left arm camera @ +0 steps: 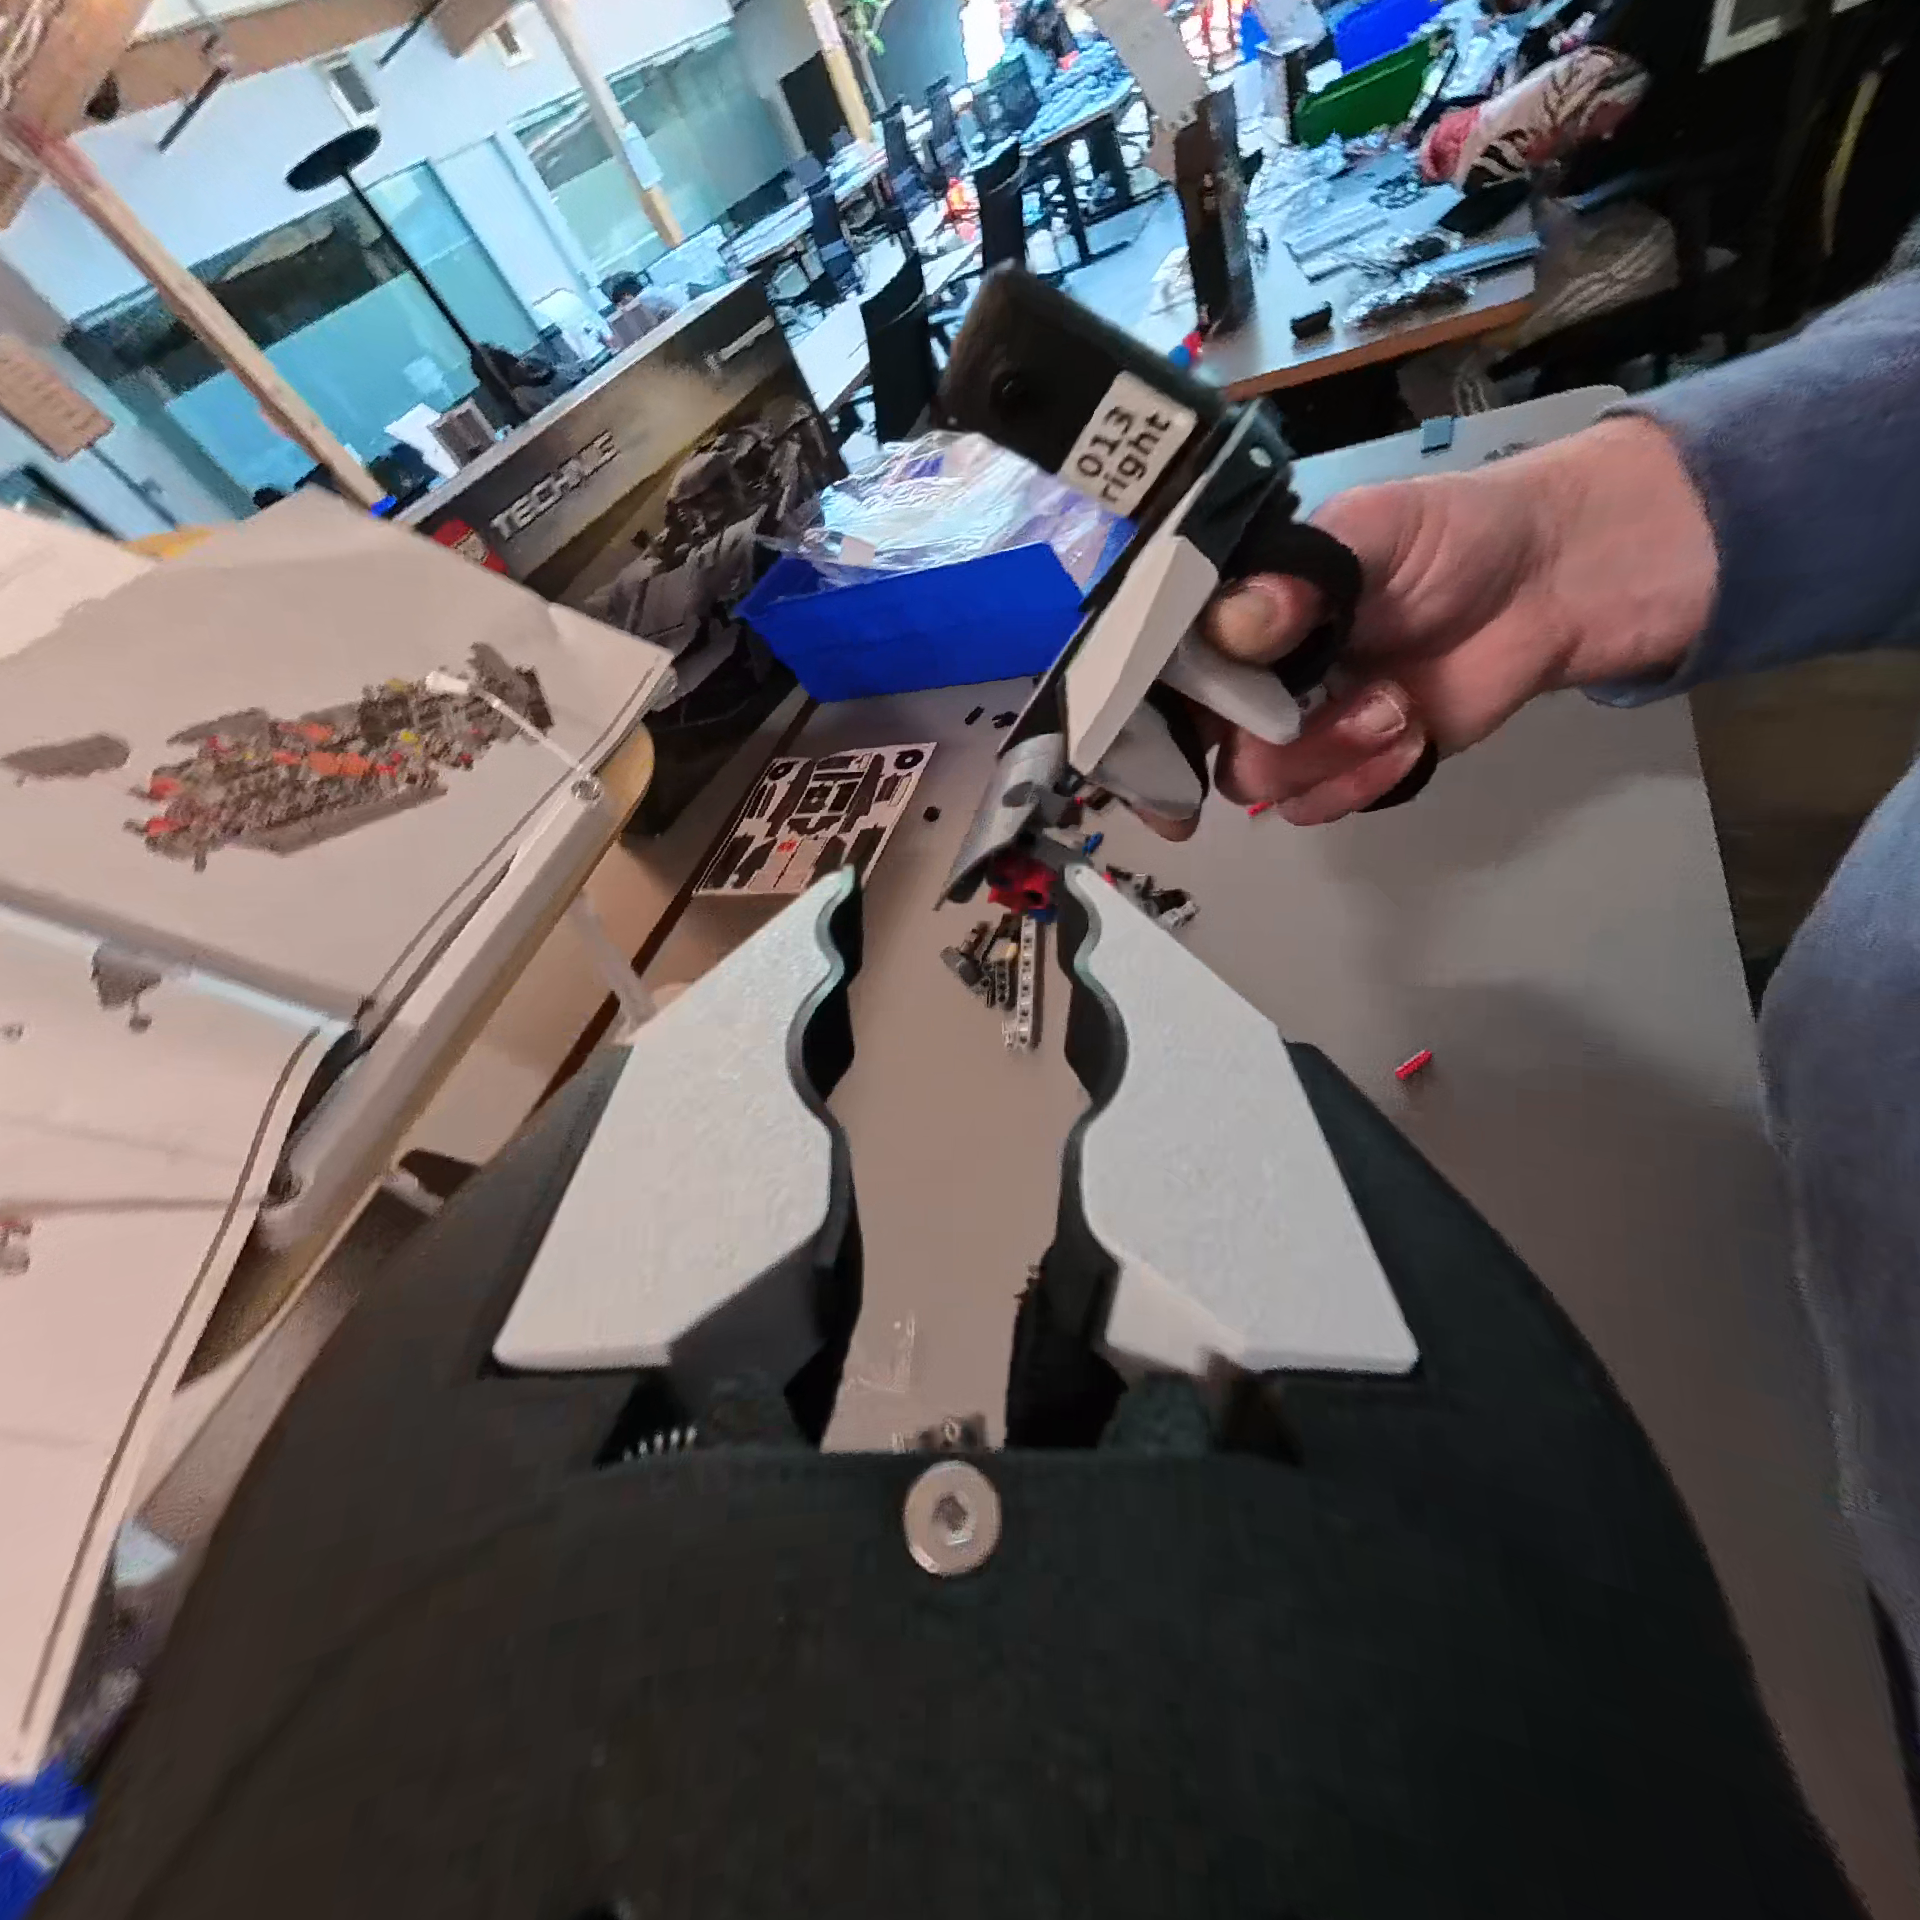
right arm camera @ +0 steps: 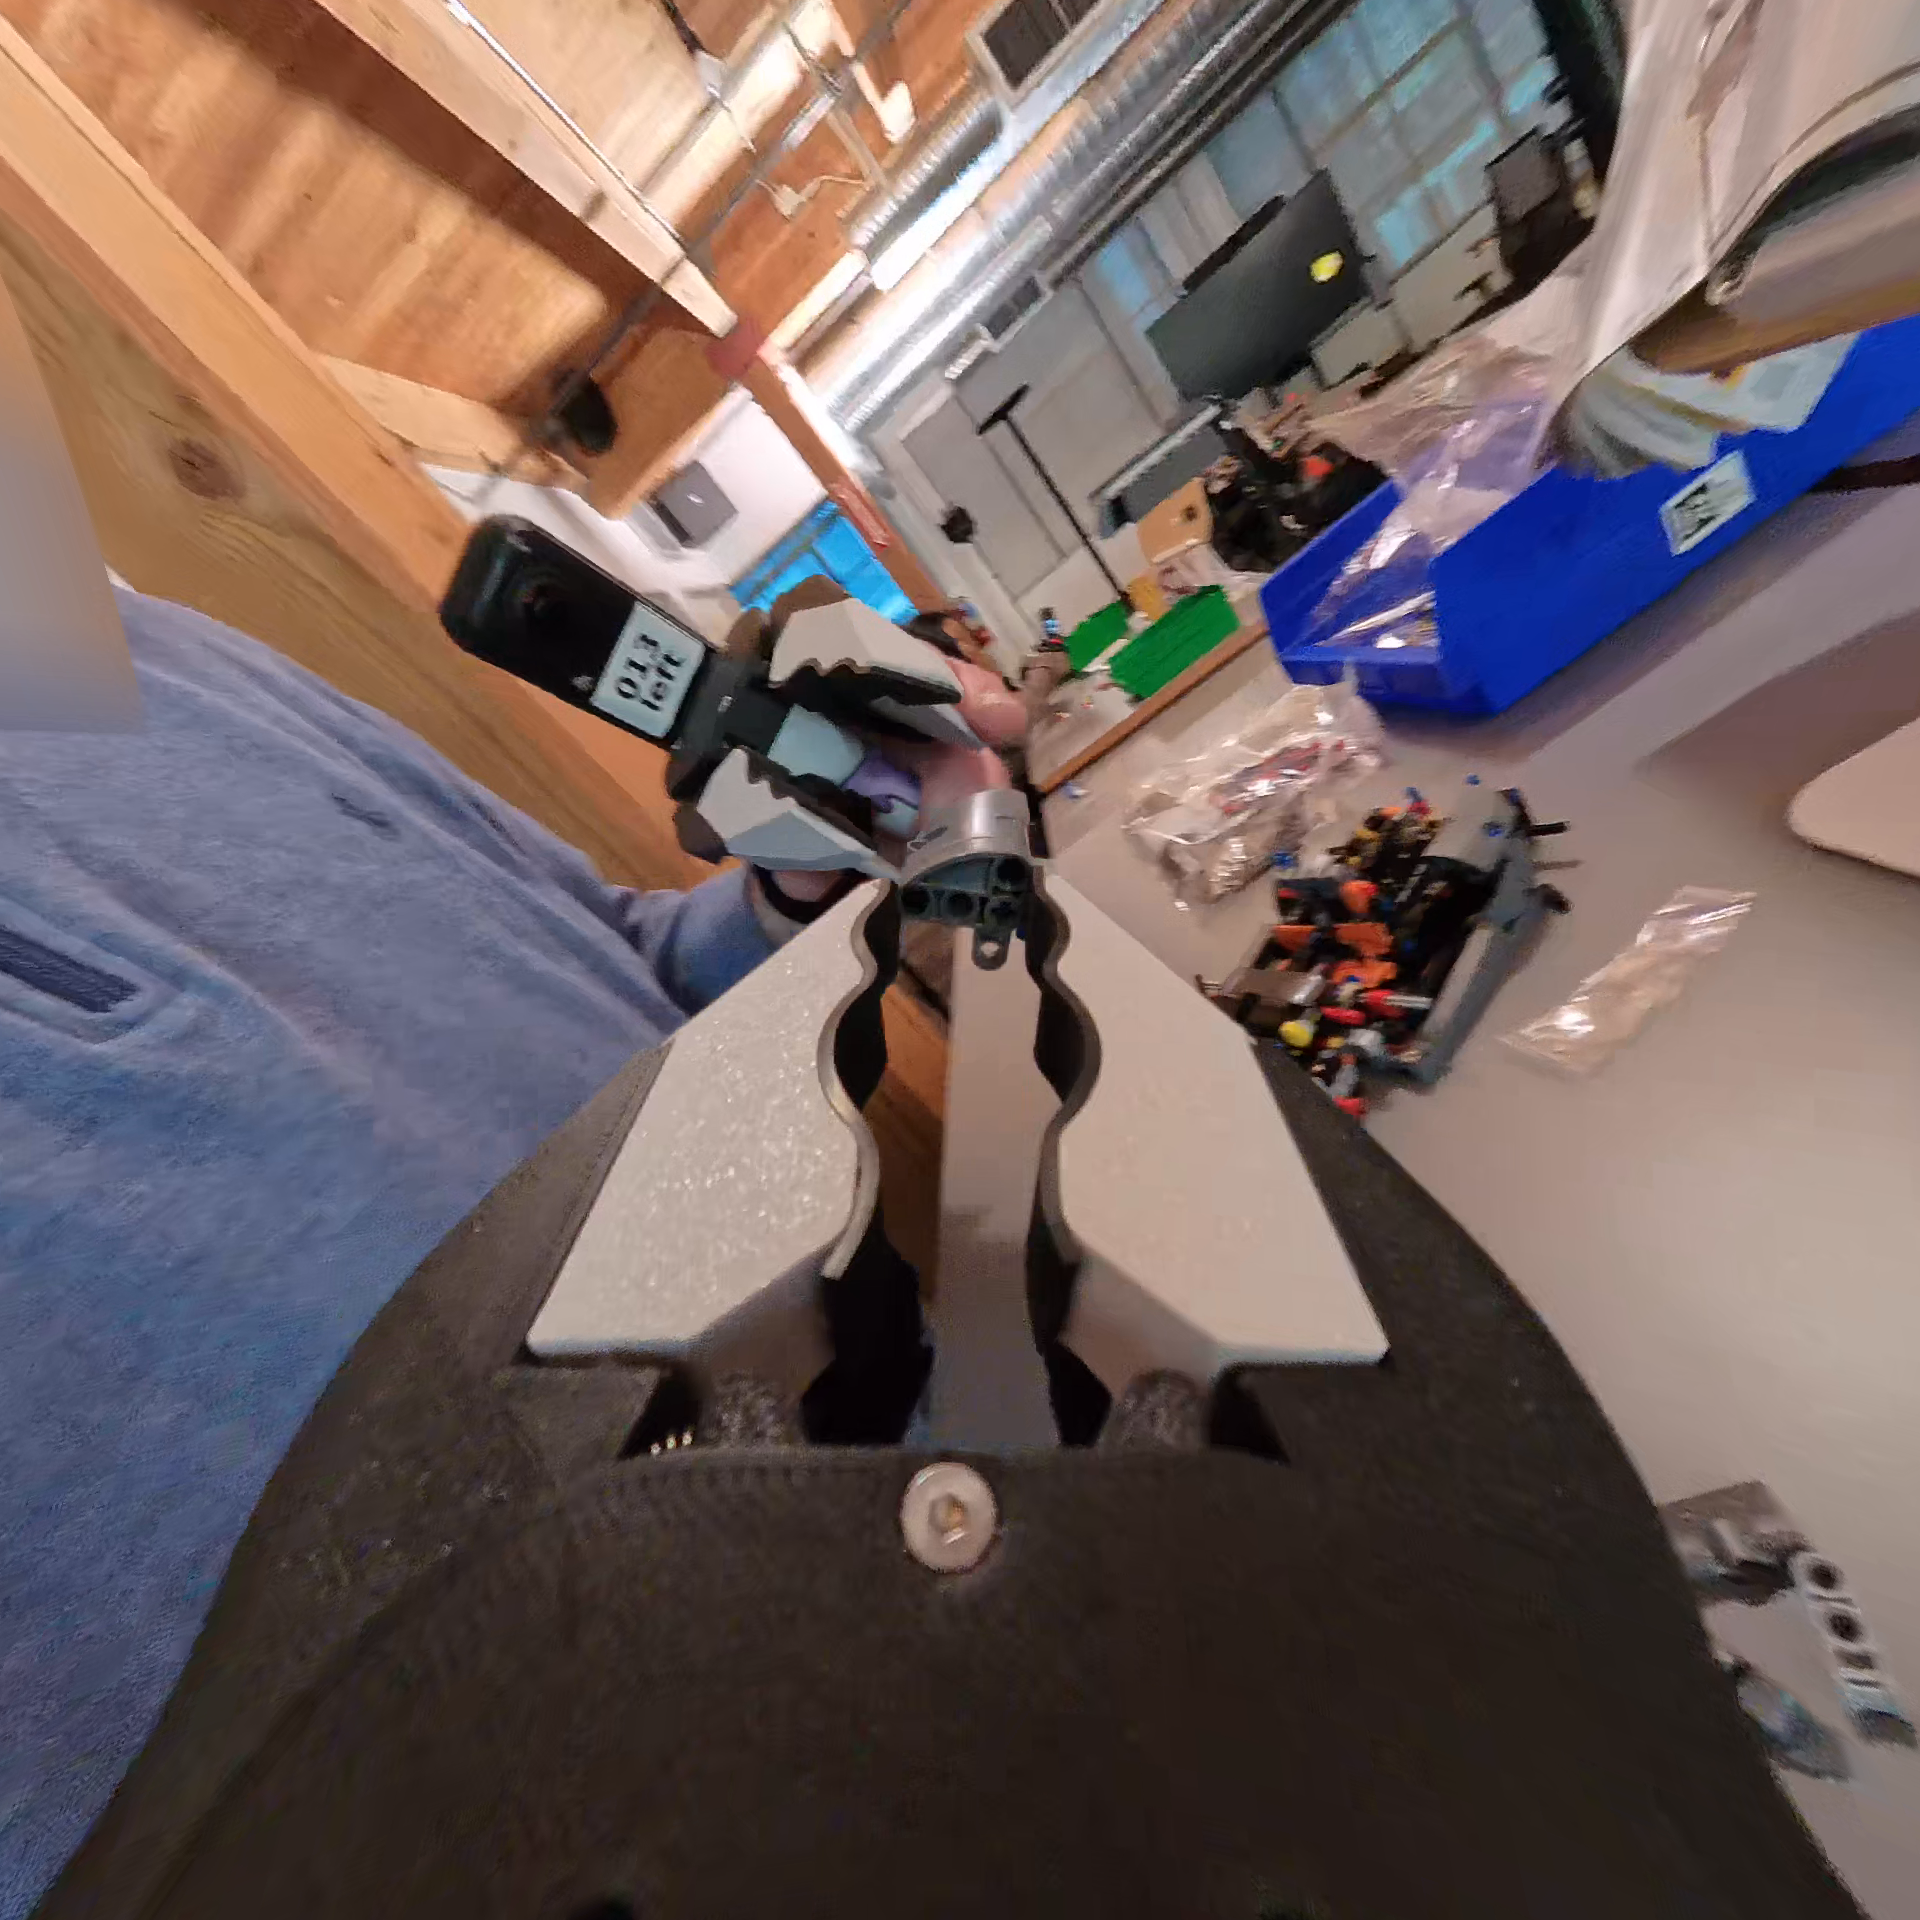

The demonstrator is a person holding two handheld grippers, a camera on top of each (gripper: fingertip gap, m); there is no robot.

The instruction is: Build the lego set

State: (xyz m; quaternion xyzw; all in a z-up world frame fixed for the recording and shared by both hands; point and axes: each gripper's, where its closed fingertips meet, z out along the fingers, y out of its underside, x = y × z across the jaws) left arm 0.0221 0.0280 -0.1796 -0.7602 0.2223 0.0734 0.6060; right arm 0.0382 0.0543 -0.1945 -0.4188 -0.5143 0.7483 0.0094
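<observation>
My left gripper is open and empty, held low over the grey table. A small pile of loose Lego pieces lies just beyond its fingertips. My right gripper is shut on a grey curved Lego panel and holds it in the air. In the left wrist view the right gripper hangs above the pile, the panel pointing down. The partly built model, grey frame with orange, red and black parts, lies on the table to the right. The left gripper also shows beyond the panel.
An open instruction booklet on a stand fills the left. A sticker sheet, a blue bin with plastic bags and the set's box lie behind. Plastic bags and a red pin lie on the table. Left tips and right tips are each some 25 cm from the partly built model.
</observation>
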